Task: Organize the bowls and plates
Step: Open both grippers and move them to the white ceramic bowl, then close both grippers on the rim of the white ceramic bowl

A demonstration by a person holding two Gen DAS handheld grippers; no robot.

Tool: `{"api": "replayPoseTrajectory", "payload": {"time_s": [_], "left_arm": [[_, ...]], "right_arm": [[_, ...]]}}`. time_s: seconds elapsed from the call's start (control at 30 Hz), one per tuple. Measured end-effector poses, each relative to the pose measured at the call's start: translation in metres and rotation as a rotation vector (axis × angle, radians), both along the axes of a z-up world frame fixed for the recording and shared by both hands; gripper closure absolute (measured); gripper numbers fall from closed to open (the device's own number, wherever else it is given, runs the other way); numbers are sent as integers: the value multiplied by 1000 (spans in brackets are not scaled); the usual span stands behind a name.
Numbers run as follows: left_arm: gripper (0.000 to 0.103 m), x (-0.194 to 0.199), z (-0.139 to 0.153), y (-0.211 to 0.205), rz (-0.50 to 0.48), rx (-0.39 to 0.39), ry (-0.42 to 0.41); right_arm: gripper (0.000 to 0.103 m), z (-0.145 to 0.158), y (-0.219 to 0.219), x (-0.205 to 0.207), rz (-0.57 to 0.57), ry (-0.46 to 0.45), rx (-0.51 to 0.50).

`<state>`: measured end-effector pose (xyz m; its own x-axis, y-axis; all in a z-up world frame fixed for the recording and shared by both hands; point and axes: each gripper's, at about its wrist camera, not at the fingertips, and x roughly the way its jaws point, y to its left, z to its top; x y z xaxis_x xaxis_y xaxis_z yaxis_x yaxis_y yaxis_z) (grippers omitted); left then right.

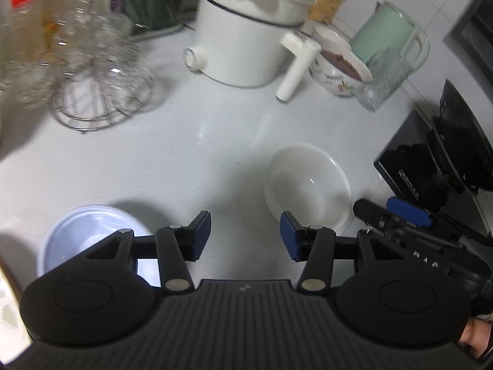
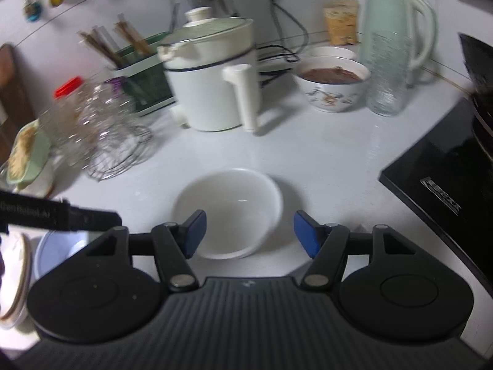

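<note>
A white bowl (image 1: 308, 185) sits empty on the white counter, also in the right wrist view (image 2: 228, 212). A pale blue bowl (image 1: 86, 234) sits to its left, seen at the lower left of the right wrist view (image 2: 58, 252). My left gripper (image 1: 245, 236) is open and empty, hovering between the two bowls. My right gripper (image 2: 249, 232) is open and empty, just in front of the white bowl; it also shows in the left wrist view (image 1: 391, 212). Stacked plates (image 2: 15, 277) stand at the far left.
A white electric pot (image 2: 215, 77), a wire rack with glasses (image 2: 104, 135), a flowered bowl of brown food (image 2: 334, 83), a ribbed glass (image 2: 389, 74) and a green kettle (image 2: 397, 24) line the back. A black cooktop (image 2: 443, 178) lies at right.
</note>
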<state>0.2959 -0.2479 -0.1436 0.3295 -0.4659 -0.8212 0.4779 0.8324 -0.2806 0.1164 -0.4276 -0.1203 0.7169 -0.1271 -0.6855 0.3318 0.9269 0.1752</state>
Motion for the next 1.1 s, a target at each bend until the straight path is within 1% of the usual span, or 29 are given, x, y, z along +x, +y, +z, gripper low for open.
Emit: {"api": "replayPoseTrajectory", "payload": {"time_s": [0.07, 0.17, 0.23, 0.3, 0.37, 0.43, 0.53, 0.63, 0.7, 0.73, 0.77, 0.8, 0.83, 0.87, 0.9, 0.93, 1.0, 1.03, 1.1], "left_arm": [[47, 5, -5, -11, 1, 9, 2], [48, 17, -14, -18, 4, -26, 56], [48, 26, -22, -24, 10, -16, 81], [48, 34, -30, -33, 8, 4, 97], [49, 41, -35, -38, 30, 7, 111], [49, 45, -38, -43, 35, 3, 123], [51, 50, -43, -49, 42, 9, 131], [56, 57, -48, -49, 68, -33, 170], [64, 60, -52, -52, 69, -36, 176], [67, 60, -54, -53, 65, -30, 176], [76, 61, -56, -55, 64, -23, 180], [81, 62, -57, -54, 65, -28, 187], [82, 62, -57, -54, 66, -37, 195], [85, 63, -58, -55, 64, -45, 200], [87, 63, -58, -55, 60, -50, 201], [87, 63, -57, -56, 59, -46, 195], [87, 62, -56, -54, 52, -38, 188], [87, 62, -55, -52, 51, -46, 196], [87, 61, -55, -47, 55, -50, 213]], "right_arm": [[39, -7, -10, 1, -23, 0, 20], [40, -16, -21, 4, -39, 4, 64], [46, -22, -27, 7, -40, 11, 90], [49, -27, -30, 9, -45, 12, 107], [54, -30, -34, 10, -53, 18, 134], [57, -34, -38, 11, -56, 26, 169], [60, -38, -42, 18, -52, 43, 180], [60, -42, -42, 29, -52, 70, 176], [60, -43, -40, 36, -40, 73, 179], [62, -44, -38, 39, -39, 75, 177], [68, -44, -37, 41, -38, 76, 177], [71, -45, -36, 44, -40, 75, 179], [75, -46, -35, 46, -44, 75, 178], [80, -48, -34, 48, -49, 80, 174], [82, -49, -33, 50, -56, 85, 176], [85, -49, -32, 51, -62, 84, 181], [86, -50, -28, 54, -67, 88, 177], [88, -49, -26, 54, -67, 91, 170], [89, -49, -27, 54, -82, 92, 187]]}}
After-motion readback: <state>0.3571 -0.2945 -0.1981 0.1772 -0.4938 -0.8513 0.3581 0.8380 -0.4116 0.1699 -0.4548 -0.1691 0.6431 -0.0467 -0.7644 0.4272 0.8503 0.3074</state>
